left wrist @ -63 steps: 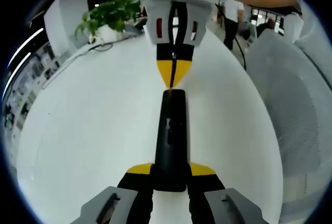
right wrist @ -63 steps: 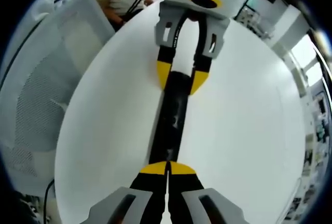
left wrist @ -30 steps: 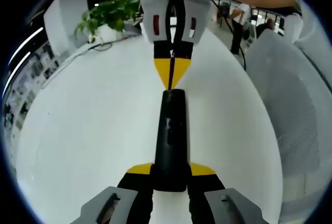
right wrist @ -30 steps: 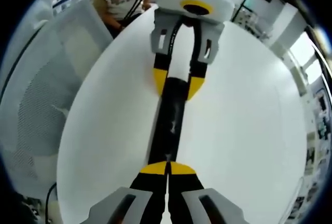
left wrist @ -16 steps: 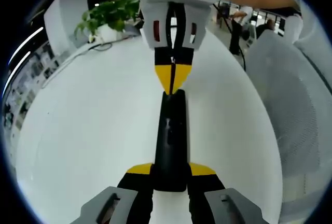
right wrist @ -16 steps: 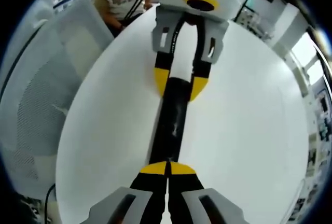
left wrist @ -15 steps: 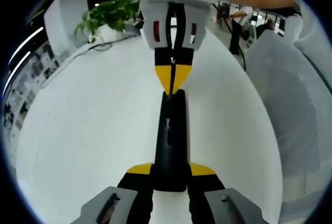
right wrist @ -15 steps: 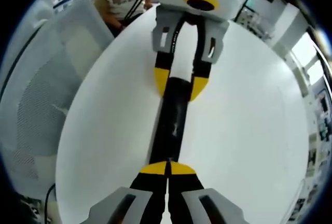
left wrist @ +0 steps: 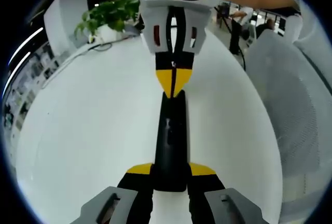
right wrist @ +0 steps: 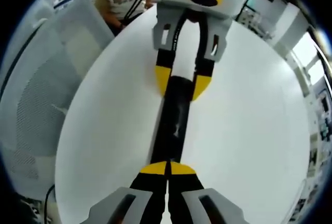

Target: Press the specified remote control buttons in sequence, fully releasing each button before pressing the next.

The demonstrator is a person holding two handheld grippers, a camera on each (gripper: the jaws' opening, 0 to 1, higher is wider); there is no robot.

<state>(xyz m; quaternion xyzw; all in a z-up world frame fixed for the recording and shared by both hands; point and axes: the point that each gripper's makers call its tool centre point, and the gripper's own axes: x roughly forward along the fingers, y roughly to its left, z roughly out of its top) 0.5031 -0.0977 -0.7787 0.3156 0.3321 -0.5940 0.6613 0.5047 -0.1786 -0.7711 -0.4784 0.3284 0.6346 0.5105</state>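
Remote control (left wrist: 170, 141), a slim black bar, lies on the white round table (left wrist: 83, 130) with its long axis running straight from one gripper to the other. In the left gripper view, the left gripper (left wrist: 170, 175) holds the near end at 6 o'clock, its yellow-tipped jaws set narrow against the two sides of the body. The right gripper (left wrist: 171, 81) comes in from 12 o'clock, jaws closed together into one yellow point that sits at the far end of the remote; whether that point is bearing down on a button or only touching cannot be told.

In the right gripper view the same line reads in reverse: the right gripper (right wrist: 168, 169) at 6 o'clock over the near end of the remote control (right wrist: 174, 120), the left gripper (right wrist: 182, 86) clasping the far end toward 12 o'clock.

The next press probably turns on this axis: the right gripper's tip would travel along the remote's length, while the left keeps it from sliding.

A potted plant (left wrist: 111, 14) stands past the table at 11 o'clock; a mesh-backed chair (left wrist: 295, 115) at 3 o'clock.
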